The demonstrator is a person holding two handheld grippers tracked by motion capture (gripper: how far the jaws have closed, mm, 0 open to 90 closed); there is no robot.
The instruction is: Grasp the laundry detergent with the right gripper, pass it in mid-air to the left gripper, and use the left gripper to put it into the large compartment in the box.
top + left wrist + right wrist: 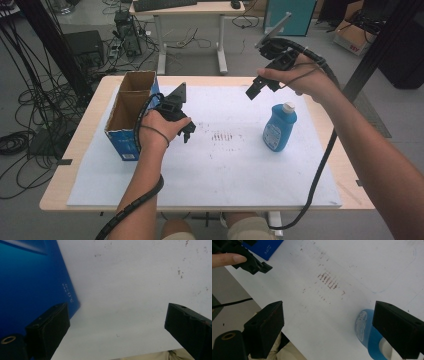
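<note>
the blue bottle [280,127] stands upright on the white sheet [225,165] at the right of the desk [90,125], its white cap up, untouched. the right gripper [254,90] hangs in the air above and to the left of it, tilted down toward the sheet; in the right gripper view its fingers [267,327] are spread wide with nothing between them, and the bottle [365,327] lies low in the frame, just beside the far finger. the left gripper [187,134] sits low over the sheet just right of the open cardboard box [131,112], its fingers [50,327] also released and empty, the box's blue wall [30,287] close on one side. this looks like the approach step: the right hand is lining up on the bottle, probably to carry it to the box, though that goal is only a guess. the next move calls for lowering the right gripper, turning it so the fingers straddle the bottle's body below the cap, and closing squarely; a skewed or high grip could tip the bottle. the left gripper may need to clear the box mouth or steady the box.
</note>
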